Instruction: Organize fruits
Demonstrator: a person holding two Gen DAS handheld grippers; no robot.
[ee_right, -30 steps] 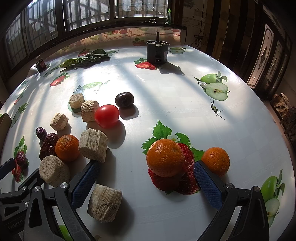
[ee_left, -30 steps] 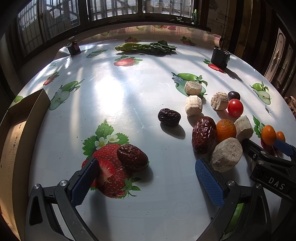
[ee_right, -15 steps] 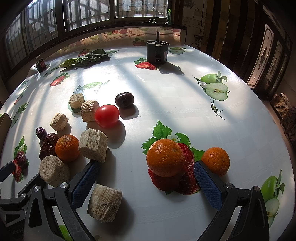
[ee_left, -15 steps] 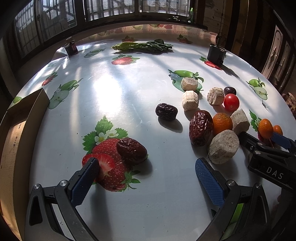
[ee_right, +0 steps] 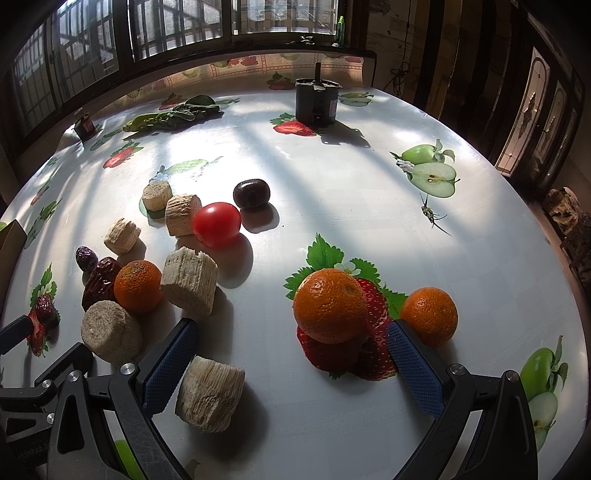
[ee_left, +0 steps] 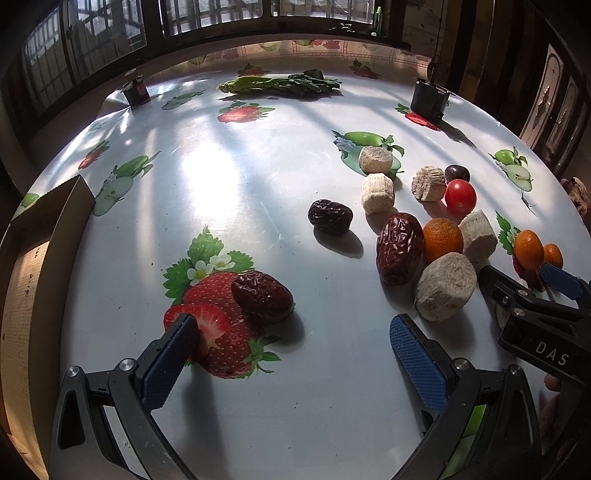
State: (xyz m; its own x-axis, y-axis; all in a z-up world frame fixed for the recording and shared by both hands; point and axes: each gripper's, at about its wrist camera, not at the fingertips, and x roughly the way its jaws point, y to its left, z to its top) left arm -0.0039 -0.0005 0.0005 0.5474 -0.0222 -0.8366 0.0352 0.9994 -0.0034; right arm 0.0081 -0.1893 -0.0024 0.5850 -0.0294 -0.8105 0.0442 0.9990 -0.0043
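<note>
table (ee_left: 258, 192): round, glossy white cloth printed with strawberries and apples | windows (ee_right: 177, 33): barred, dark-framed, curving behind the table's far edge | light: sun from the windows, striped bright patches and shadow bars across the table | wooden doors (ee_right: 535, 122): dark, patterned glass panels, right of the table

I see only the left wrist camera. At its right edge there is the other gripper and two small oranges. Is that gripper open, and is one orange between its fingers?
Observer: Yes, the right gripper is open; the bigger round orange mandarin lies between its fingers, not gripped.
Operator: And the second one?
Observer: The smaller orange mandarin lies outside the right finger, close to its tip.
Operator: Is something hidden from me?
Observer: A beige ribbed cylinder piece lies just inside the left finger.
</note>
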